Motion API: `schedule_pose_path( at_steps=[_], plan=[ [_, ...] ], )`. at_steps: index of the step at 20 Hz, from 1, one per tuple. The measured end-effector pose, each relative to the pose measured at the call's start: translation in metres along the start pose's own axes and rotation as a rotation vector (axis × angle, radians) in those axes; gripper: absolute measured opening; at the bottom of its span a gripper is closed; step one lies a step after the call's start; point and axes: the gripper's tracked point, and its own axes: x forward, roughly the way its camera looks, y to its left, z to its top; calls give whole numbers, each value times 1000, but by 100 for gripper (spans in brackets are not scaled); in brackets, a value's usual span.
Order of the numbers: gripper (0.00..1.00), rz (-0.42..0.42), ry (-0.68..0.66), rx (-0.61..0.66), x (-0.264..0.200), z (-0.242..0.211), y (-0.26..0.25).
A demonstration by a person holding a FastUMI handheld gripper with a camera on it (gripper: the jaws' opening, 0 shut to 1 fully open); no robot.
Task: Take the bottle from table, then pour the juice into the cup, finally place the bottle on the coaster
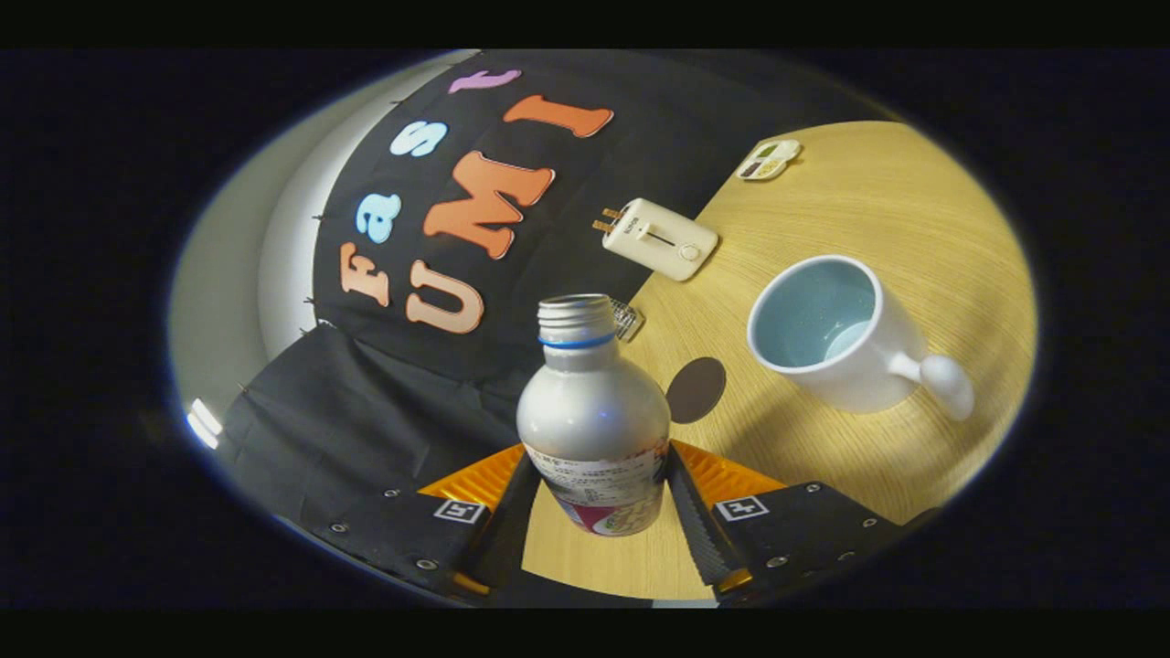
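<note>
Bottle (592, 416) in your grip: the silver metal body with its printed label sits between the two black fingers (505, 512), and both inner faces press against its lower sides, so your gripper (594, 512) is clamped on it. Its cap is off; the threaded neck with a blue ring stands open at the top and leans slightly toward one o'clock. Its base hangs above the wooden table (868, 210), clear of the surface as far as you can judge. Taking the bottle as the centre of the dial, the coaster (696, 389), a small dark round disc, lies flat on the table at about two o'clock, just beside the bottle's shoulder. Farther out, near three o'clock, you have the cup (832, 334), a white mug with a pale blue inside, its handle pointing away from the bottle. At one o'clock, beyond the neck, a cream charger block (660, 238) with two metal prongs lies near the table's edge. Well beyond it, a small flat palette-like tray (769, 159) rests on the wood. A small shiny object (627, 320) peeks out just behind the neck; you cannot tell what it is.
</note>
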Motion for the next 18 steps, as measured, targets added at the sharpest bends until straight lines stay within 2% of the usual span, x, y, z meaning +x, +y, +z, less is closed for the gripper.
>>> schedule_pose_path(
  at_steps=[13, 18],
  plan=[
    [76, 64, 41, 238, -4, 9, 3],
    [76, 65, 54, 318, -1, 12, -2]
  ],
)
